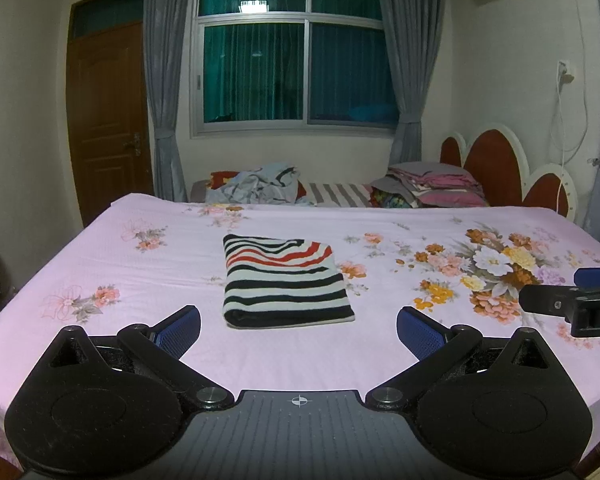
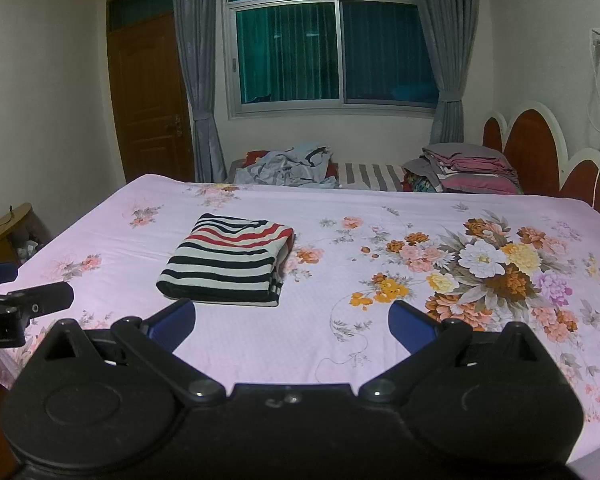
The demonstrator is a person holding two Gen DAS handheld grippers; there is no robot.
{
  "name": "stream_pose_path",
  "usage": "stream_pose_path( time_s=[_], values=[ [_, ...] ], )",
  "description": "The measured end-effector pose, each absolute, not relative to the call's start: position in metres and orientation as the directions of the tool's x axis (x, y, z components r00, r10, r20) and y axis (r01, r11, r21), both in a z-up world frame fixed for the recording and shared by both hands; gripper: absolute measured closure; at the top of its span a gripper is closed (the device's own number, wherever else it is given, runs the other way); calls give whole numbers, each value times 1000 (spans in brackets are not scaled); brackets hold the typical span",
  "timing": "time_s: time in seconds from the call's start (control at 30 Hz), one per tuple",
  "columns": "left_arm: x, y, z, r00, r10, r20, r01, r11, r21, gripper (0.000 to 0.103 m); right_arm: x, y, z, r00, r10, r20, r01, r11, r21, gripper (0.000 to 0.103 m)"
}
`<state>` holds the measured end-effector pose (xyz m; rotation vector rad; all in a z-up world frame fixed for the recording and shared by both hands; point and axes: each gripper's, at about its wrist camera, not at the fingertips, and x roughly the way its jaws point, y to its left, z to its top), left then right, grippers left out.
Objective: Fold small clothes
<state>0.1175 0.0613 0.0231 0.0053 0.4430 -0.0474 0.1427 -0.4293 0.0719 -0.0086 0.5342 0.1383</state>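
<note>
My left claw is wide open and holds nothing; my right claw is also wide open and empty. Both hang above the near part of the bed, not touching the shirt.

The striped shirt lies on the pink flowered sheet, a little left of the middle of the bed, just beyond my left claw. It is already folded to a neat thick rectangle, with the fold edge toward me and the collar side away.

I judge it soft, light and limp cotton. It will not break, but the layers can slide and open if I lift only one corner. So I would take it at the thick near edge, one claw at each near corner, pinching all layers together.

There is no box or basket that I can see. Behind the bed lie a loose heap of grey clothes and a stack of folded bedding
</note>
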Motion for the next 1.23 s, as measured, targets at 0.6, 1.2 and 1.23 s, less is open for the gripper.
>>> stream_pose_path(
  time_s=[0.6, 1.2, 1.23],
  values=[
    [114, 65, 23, 911, -37, -412, 36, 999, -10, 0, 144, -426, 69, 849, 137, -511, -143, 989, 27, 0],
    [114, 63, 23, 914, -30, -404, 35, 999, 6, 0, 147, -428, 67, 842, 159, -516, -167, 985, 32, 0],
    [114, 63, 24, 914, -27, -405, 32, 999, 7, 0, 147, -427, 67, 841, 161, -517, -170, 985, 32, 0]
  ],
)
